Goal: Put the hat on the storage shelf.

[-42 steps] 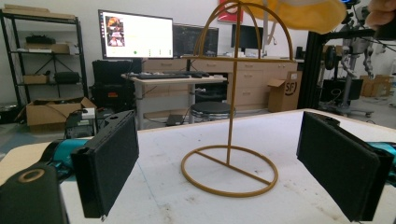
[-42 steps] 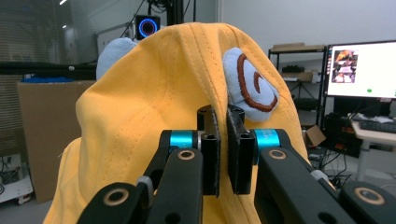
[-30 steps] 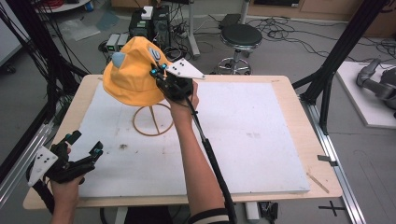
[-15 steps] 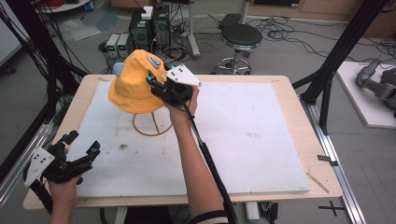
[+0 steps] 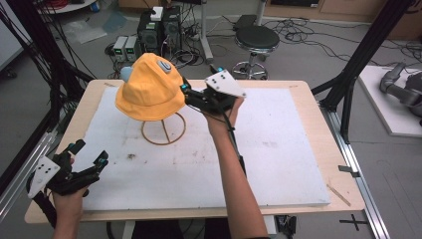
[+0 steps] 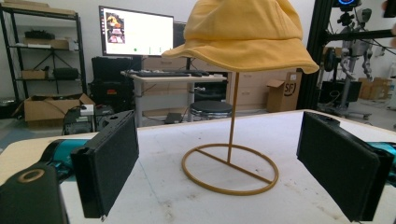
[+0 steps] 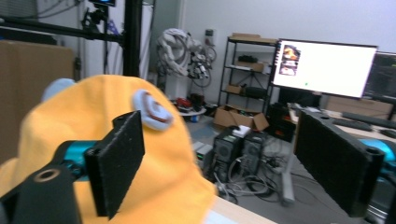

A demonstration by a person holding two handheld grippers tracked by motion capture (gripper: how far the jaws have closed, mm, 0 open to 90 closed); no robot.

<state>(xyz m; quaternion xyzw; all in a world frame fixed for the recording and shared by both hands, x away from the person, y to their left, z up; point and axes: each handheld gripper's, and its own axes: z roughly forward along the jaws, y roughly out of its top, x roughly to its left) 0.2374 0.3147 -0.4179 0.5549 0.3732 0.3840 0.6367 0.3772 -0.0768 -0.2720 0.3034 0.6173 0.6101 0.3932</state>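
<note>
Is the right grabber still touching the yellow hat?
Apart. In the right gripper view, the right gripper has just opened, nothing between its jaws, the yellow hat beside its pad.

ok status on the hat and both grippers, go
Right gripper open beside the yellow hat, jaws just opened, nothing between them. Left gripper open, low at the table's near edge. Hat sits on its wire stand. Nothing in the way.
</note>
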